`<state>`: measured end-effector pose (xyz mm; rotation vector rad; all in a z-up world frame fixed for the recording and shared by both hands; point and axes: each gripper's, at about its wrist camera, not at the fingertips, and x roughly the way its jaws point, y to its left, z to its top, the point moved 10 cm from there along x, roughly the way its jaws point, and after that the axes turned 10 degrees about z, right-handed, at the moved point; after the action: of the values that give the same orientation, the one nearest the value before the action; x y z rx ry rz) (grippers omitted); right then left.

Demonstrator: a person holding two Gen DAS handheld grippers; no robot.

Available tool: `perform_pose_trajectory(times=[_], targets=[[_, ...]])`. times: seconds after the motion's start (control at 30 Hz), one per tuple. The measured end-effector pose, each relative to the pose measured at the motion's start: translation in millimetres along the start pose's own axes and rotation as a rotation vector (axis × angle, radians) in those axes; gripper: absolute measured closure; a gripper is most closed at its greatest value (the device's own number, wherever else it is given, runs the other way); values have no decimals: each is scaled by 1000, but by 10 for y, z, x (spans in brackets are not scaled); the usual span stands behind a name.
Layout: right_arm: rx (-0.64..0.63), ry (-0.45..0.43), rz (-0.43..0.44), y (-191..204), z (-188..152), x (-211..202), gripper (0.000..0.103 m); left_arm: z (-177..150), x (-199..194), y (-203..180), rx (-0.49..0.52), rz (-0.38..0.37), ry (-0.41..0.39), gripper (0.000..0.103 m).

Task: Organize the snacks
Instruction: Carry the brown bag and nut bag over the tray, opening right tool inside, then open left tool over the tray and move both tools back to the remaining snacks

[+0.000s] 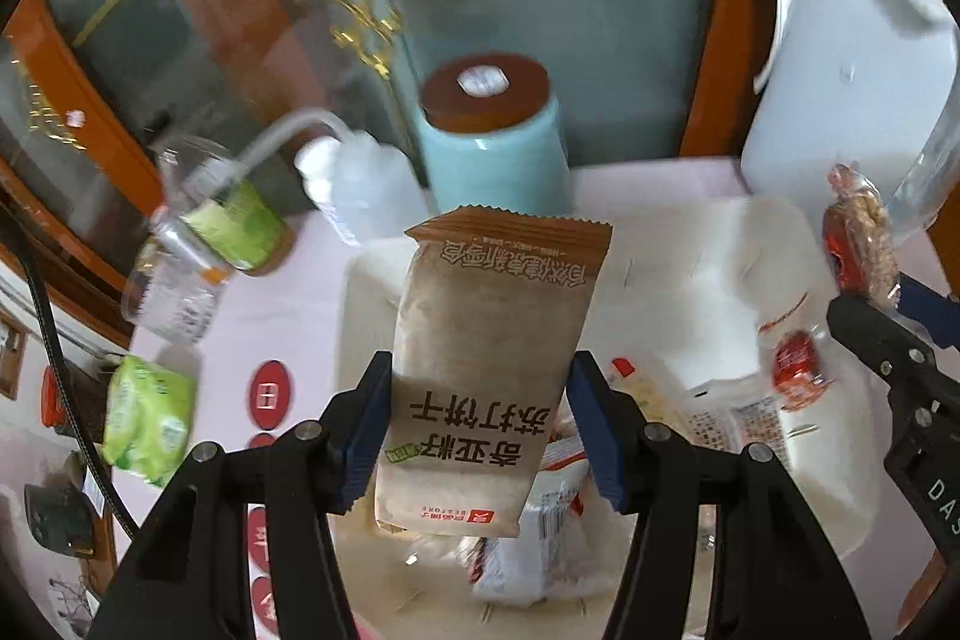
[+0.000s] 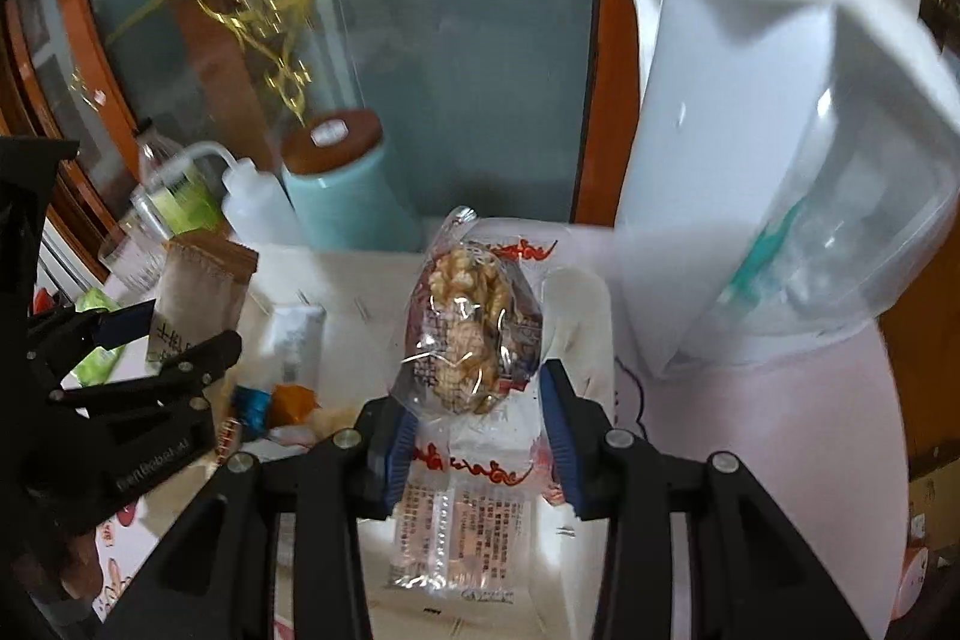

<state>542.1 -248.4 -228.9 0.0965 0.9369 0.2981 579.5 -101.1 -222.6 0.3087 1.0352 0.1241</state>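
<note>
A brown cracker packet (image 1: 480, 370) stands upright in my left gripper (image 1: 478, 388), whose blue pads are shut on its sides. It hangs over a white box (image 1: 750, 280) that holds several wrapped snacks. My right gripper (image 2: 477, 406) is shut on a clear packet of walnut snack (image 2: 474, 328), also held upright above the white box (image 2: 372, 292). In the left wrist view, the right gripper (image 1: 888, 301) with its clear packet (image 1: 864, 244) sits at the right edge. The right wrist view has the left gripper (image 2: 168, 334) and the brown packet (image 2: 198, 292) at the left.
Behind the box stand a teal canister with a brown lid (image 1: 492, 148), a white squeeze bottle (image 1: 360, 190) and a clear bottle with a green label (image 1: 204, 244). A green packet (image 1: 147, 418) lies at the left. A tall white jug (image 1: 840, 70) stands right, a glass cabinet door behind.
</note>
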Motion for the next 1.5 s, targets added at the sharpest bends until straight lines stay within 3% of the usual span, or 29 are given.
perform_pose_trajectory(times=[0.23,0.3,0.33,0.37,0.47,0.53,0.7,1.07,1.5], targets=[[18,65,1,-55,-162,376,60,-123,374,-326,67,9,24,46],[9,77,1,-41,-190,421,50,-153,410,-357,75,0,35,39],[-2,70,-18,-44,-187,420,48,-155,419,-362,78,-7,39,26],[-14,61,-33,-43,-174,406,43,-160,426,-363,81,-6,41,22],[-29,50,-54,-53,-158,360,33,-187,417,-320,81,4,63,21],[-13,43,-28,-54,-156,316,31,-209,434,-270,56,-30,94,20],[2,31,-18,-63,-159,174,31,-224,307,-136,-6,-61,80,4],[3,-2,3,103,-114,-333,31,-243,-284,71,23,-34,-5,1],[-22,-83,9,264,-216,-1345,31,-358,-1365,396,38,-7,-98,1]])
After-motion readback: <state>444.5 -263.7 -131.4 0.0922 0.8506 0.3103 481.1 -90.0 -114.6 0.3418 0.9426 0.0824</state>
